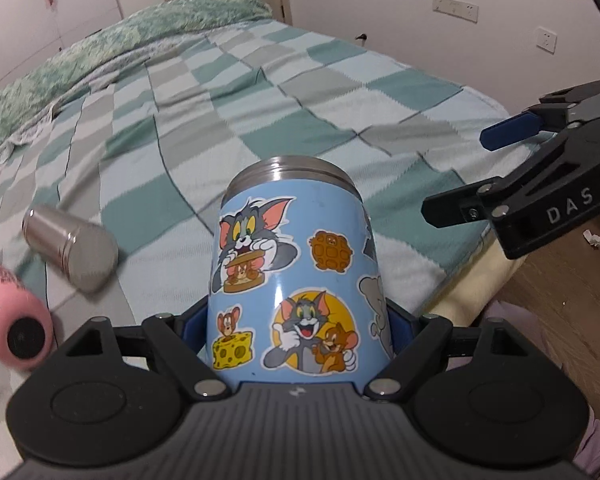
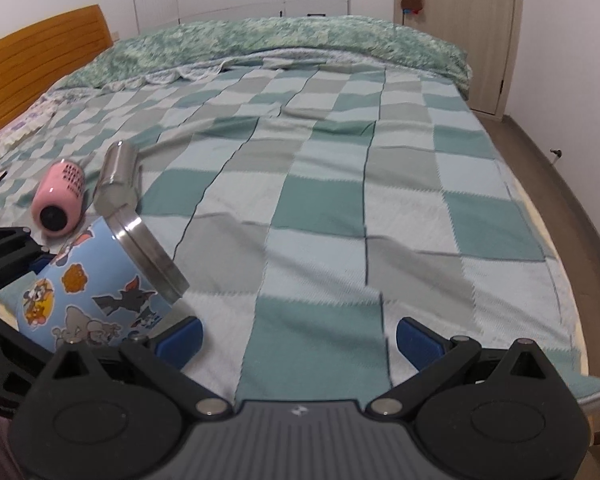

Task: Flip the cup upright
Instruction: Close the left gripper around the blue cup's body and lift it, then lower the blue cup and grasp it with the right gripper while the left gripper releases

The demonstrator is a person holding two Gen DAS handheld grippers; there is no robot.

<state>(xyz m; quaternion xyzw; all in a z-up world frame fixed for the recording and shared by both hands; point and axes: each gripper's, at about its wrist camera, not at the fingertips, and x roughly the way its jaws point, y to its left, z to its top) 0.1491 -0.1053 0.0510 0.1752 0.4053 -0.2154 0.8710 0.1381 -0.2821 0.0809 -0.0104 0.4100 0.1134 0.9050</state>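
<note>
a bedroom with pale walls, a wooden headboard and a closed door; most of both views is a bed under a checked blanket in teal, grey and white, with a mottled green quilt bunched along its far edge.

the left gripper is clamped on a blue cartoon-sticker cup, one blue pad pressed to each side of the cup's lower body. the cup is off the blanket near the bed's near edge, steel rim pointing away from the left wrist camera. in the right wrist view the same cup is tilted, its rim aimed up and to the right; its base is hidden behind the gripper bodies, and its inside cannot be seen.

the right gripper has its jaws spread wide with only blanket between them; in the left view it hovers to the cup's right, cut off by the frame edge.

a steel cup and a pink cup lie on their sides, just beside each other, toward the bed's left edge. both are blurred, and the pink one's printing is unreadable.
</note>
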